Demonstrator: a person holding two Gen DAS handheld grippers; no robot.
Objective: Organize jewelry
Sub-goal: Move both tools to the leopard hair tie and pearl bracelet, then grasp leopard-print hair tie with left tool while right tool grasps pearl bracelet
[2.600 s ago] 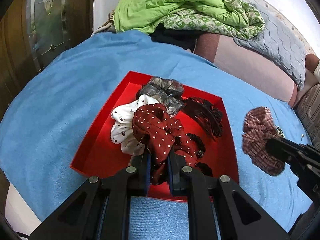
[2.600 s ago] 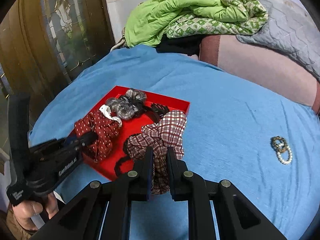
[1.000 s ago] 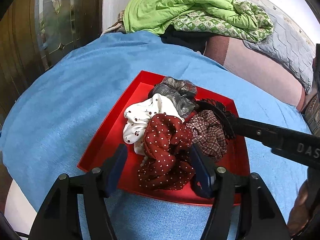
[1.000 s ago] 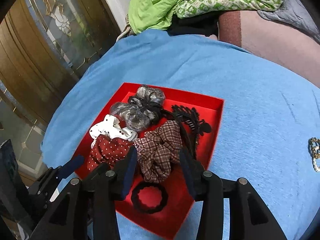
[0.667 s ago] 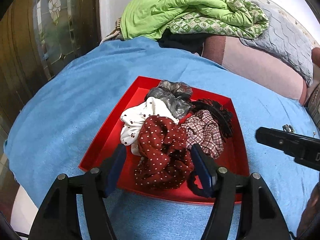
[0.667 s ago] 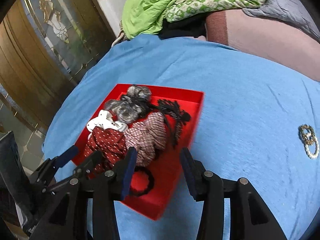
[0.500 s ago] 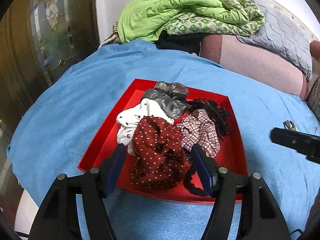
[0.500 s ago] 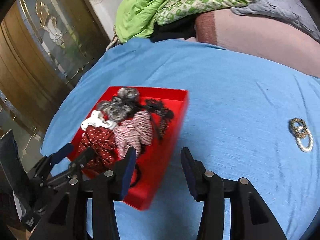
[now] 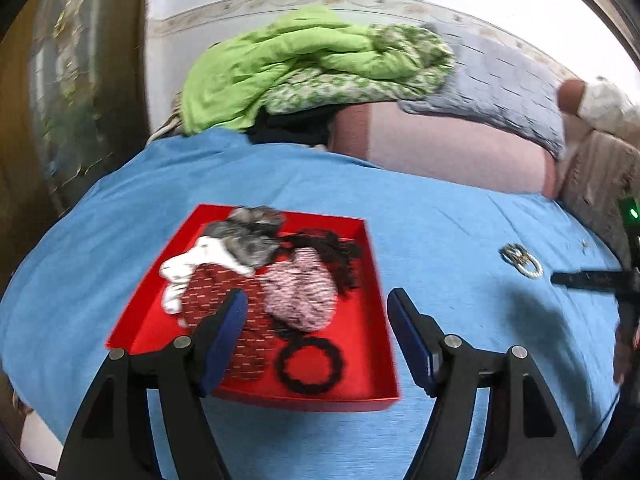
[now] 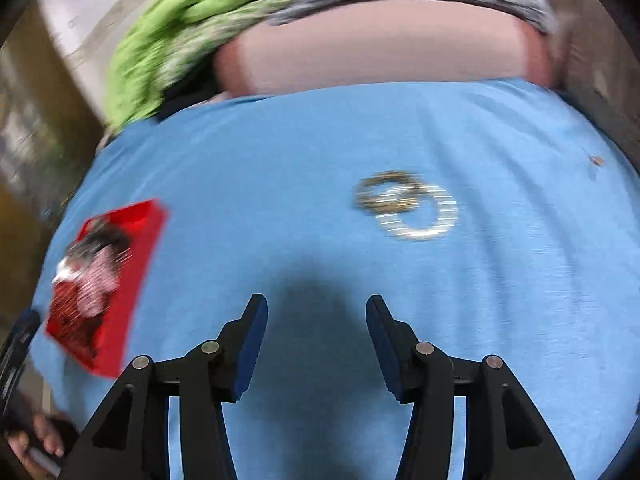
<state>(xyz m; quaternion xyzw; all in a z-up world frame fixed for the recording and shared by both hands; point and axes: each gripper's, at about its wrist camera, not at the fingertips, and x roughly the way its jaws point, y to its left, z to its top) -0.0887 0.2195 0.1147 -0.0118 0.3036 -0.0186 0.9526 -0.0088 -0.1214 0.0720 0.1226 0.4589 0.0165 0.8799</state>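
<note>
**A:** Left wrist view first. What step were we in?

**B:** Between picks. Left gripper (image 9: 316, 320) was spread, jaws just been opening, nothing pinched between them. It hung over the near edge of the red tray (image 9: 374, 264). The tray held the dotted red scrunchie (image 9: 224, 300), plaid scrunchie (image 9: 300, 292), white one (image 9: 188, 266), grey one (image 9: 248, 232), a dark hair clip (image 9: 332, 248) and the black hair tie (image 9: 310, 364), all lying loose inside.

**A:** Anything left outside the tray?

**B:** Two bracelets (image 9: 520, 262) on the blue cloth (image 9: 440, 220), well apart from the tray, to its right. A tip of the right gripper showed just beside them at the frame edge.

**A:** Right wrist view?

**B:** Heavily blurred. Right gripper (image 10: 316, 324) also spread, jaws just been opening, empty, only bare cloth and its own shadow between the pads. The bracelets (image 10: 406, 206), a gold one overlapping a pearl one, lay ahead of it and slightly right, not yet between the jaws. The tray (image 10: 136, 256) sat far off at the left.

**A:** So the next move?

**B:** My read: the right side goes for the bracelets. They're thin and flat on soft cloth, so it'd need to come down low, straddle one rim where they overlap, then close. Risk is catching only one, or pinching cloth.
</note>
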